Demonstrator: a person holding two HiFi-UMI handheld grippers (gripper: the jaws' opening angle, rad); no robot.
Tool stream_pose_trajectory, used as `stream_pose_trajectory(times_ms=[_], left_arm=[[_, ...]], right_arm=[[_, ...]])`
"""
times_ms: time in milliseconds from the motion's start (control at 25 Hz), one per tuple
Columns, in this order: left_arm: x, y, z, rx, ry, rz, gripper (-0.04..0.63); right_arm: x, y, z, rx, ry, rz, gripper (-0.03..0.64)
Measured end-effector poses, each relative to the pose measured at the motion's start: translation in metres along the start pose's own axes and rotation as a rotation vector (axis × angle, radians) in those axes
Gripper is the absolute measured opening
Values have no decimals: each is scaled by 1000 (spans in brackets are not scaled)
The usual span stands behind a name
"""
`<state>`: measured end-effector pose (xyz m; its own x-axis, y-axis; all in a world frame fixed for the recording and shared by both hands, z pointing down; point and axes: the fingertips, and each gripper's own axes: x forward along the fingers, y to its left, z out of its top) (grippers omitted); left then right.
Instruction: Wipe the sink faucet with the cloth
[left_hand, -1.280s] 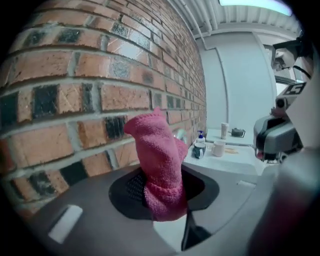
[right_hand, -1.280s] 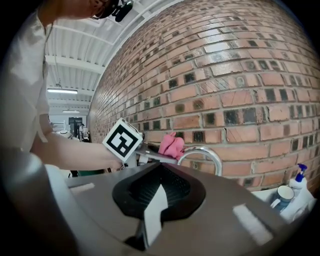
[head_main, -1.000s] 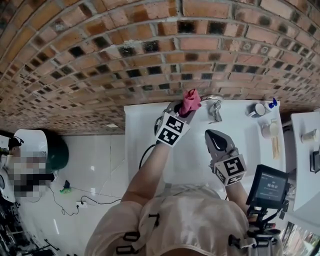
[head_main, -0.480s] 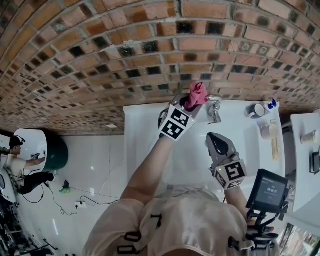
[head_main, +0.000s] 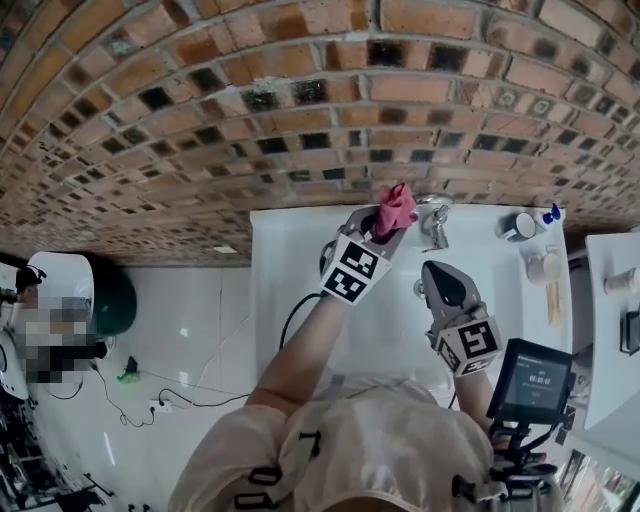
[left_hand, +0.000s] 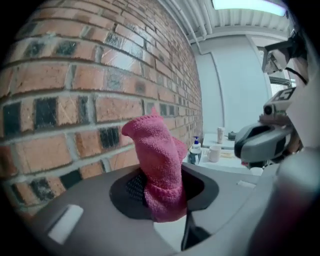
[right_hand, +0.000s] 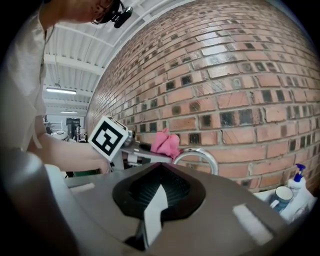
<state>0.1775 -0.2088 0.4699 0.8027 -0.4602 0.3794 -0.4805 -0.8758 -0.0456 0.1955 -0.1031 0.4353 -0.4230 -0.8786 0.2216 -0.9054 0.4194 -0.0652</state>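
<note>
A pink cloth (head_main: 396, 205) sticks up out of my left gripper (head_main: 385, 222), which is shut on it. The gripper holds it at the back of the white sink (head_main: 300, 260), just left of the chrome faucet (head_main: 433, 215). In the right gripper view the cloth (right_hand: 166, 141) sits against the left end of the arched faucet spout (right_hand: 197, 154); I cannot tell whether they touch. In the left gripper view the cloth (left_hand: 157, 160) hides most of the scene ahead. My right gripper (head_main: 437, 272) hovers over the basin in front of the faucet, shut and holding nothing.
A brick wall rises right behind the sink. A mug (head_main: 518, 226) and a blue-topped bottle (head_main: 549, 212) stand on the sink's right ledge. A small screen device (head_main: 533, 378) sits near right, and a black cable (head_main: 295, 315) hangs at the left arm.
My left gripper has carried the cloth a little to the right, closer to the faucet. The right gripper has stayed about where it was.
</note>
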Motion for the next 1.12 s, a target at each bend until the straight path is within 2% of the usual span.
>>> stream_pose_trajectory(times_ms=[120,200,360,480,640,760,800,880,1000,1120], left_arm=[[1,-15,46,43,-58,-49,120],[8,-21,62,59,-74,-69,120],[36,-27,60,102,-26,-39,120],[52,-37,64,130,-29,-4,118],[75,-58,67,150,-48,-19,118],[93,-78,60,204,-31,-54,118],[100,-86,52,193,-10,-85,118],[115,-95,28,102,33,-139,118],[128,-85,-14,-33,102,-149,118],[129,-76,-46,-118,182,-159,118]], right_arm=[[-10,-17,2,10,-14,-45,-11],[-18,-26,1,25,-26,-71,-11],[-38,-40,-2,50,-36,-119,-11],[-52,-51,-9,58,-29,-146,-11],[-62,-67,-14,84,-16,-184,-11],[-66,-80,-16,92,-9,-205,-11],[-68,-85,-17,93,-7,-213,-11],[-70,-94,-20,96,-2,-228,-11],[-70,-100,-25,98,8,-237,-11],[-68,-102,-29,102,16,-239,-11]])
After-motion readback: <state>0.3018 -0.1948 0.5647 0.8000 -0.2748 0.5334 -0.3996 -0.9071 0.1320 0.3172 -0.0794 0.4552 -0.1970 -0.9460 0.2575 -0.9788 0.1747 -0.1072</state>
